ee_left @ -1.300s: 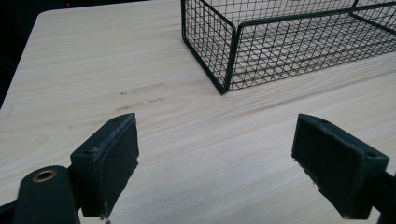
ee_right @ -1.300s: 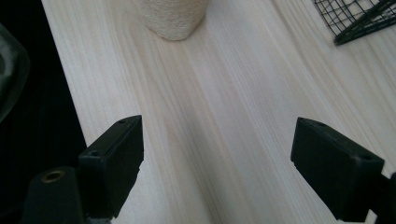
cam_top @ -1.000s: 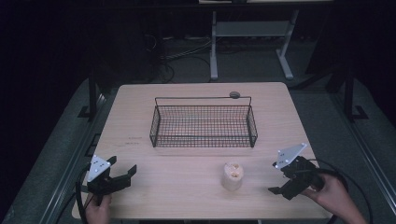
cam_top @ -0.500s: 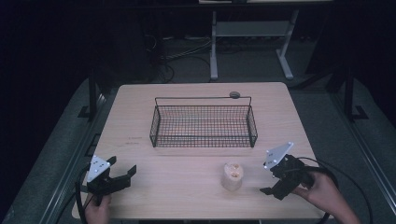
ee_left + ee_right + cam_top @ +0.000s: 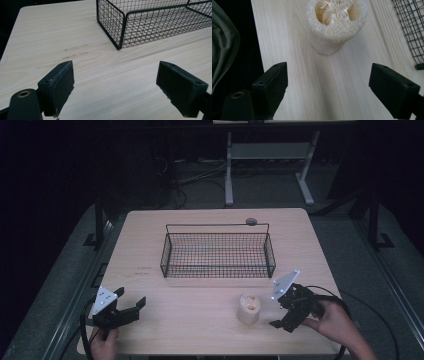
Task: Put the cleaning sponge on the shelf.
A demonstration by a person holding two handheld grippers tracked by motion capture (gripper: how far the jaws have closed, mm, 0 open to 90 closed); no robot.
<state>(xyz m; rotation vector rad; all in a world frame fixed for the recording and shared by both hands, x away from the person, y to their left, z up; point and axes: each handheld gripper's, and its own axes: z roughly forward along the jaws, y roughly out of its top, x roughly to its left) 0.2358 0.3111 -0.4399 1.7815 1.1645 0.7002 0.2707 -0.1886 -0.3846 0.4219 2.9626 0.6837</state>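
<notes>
A pale loofah piece (image 5: 249,308) stands upright on the wooden table (image 5: 200,330), in front of a black wire basket (image 5: 218,254). My right gripper (image 5: 281,314) is open just right of the loofah, jaws pointing at it with a small gap left. In the right gripper view the loofah (image 5: 336,23) sits ahead of the spread jaws of the right gripper (image 5: 334,87). My left gripper (image 5: 131,308) is open near the front left corner, holding nothing. In the left gripper view the left gripper (image 5: 117,82) has bare table between its jaws, with the basket (image 5: 150,22) beyond.
A small round dark object (image 5: 251,221) lies behind the basket's far rim. The table's front edge is close under both hands. A white metal stand (image 5: 270,155) and cables are on the floor beyond the table.
My right gripper has moved left toward the loofah and turned its jaws at it. The left gripper has stayed put.
</notes>
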